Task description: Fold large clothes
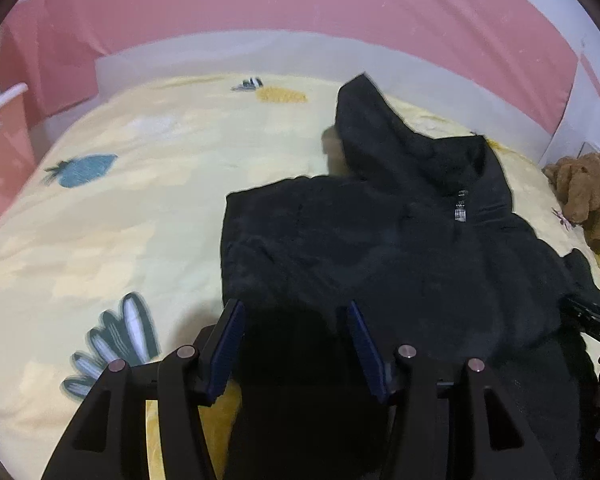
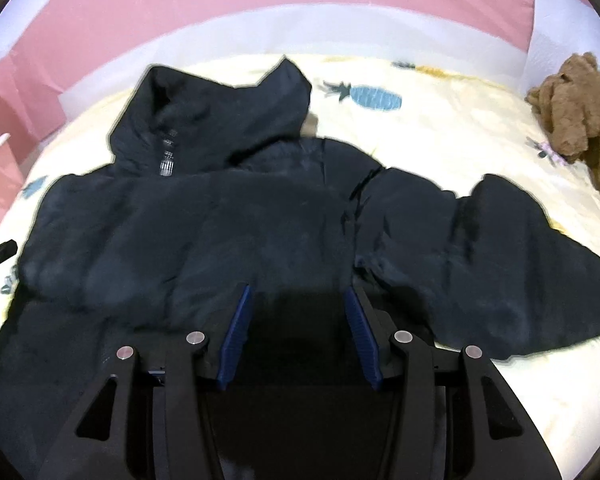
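The left gripper (image 1: 296, 344) is clamping the near hem of the black padded jacket (image 2: 220, 232), which is lying spread on the yellow bedspread (image 1: 120, 220); the right gripper (image 2: 300, 336) is pinching the same hem further along. Carrying both hands level toward the hood (image 2: 204, 120) would probably be keeping the fold straight. Left of the jacket the bedspread is lying open; to the right, one sleeve (image 2: 520, 264) is sprawling toward the brown teddy bear (image 2: 572, 108), narrowing the room there.
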Demonstrator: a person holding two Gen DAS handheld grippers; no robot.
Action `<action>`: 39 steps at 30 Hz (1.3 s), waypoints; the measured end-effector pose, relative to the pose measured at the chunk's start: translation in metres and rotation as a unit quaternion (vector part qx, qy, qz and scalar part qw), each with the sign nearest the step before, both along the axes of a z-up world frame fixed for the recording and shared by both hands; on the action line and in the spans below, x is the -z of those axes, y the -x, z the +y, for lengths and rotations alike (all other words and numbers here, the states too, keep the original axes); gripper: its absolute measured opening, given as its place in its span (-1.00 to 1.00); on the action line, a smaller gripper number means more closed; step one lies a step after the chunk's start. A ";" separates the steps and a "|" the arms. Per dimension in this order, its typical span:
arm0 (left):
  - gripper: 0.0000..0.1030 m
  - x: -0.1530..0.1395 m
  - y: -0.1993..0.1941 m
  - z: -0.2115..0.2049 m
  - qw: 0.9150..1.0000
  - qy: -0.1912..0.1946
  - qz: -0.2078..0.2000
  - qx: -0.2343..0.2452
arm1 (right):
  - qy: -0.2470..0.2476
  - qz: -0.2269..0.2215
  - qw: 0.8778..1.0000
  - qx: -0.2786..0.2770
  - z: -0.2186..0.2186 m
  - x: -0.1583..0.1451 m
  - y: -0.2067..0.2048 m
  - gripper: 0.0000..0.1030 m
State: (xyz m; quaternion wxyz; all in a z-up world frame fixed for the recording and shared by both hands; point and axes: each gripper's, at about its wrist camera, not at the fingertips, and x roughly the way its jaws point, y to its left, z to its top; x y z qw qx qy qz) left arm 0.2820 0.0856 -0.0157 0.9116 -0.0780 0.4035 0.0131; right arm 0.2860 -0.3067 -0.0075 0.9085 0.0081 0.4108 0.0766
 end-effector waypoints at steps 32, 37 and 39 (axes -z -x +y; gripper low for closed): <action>0.06 -0.102 0.192 -0.147 0.994 -0.010 -0.069 0.083 | -0.031 -0.088 0.995 0.043 -0.066 -0.067 0.189 0.31; 0.06 -0.101 0.172 -0.164 0.993 -0.020 -0.069 0.094 | -0.037 -0.082 0.994 0.059 -0.084 -0.059 0.173 0.31; 0.06 -0.098 0.162 -0.170 0.993 -0.025 -0.069 0.098 | -0.041 -0.076 0.994 0.065 -0.091 -0.055 0.164 0.31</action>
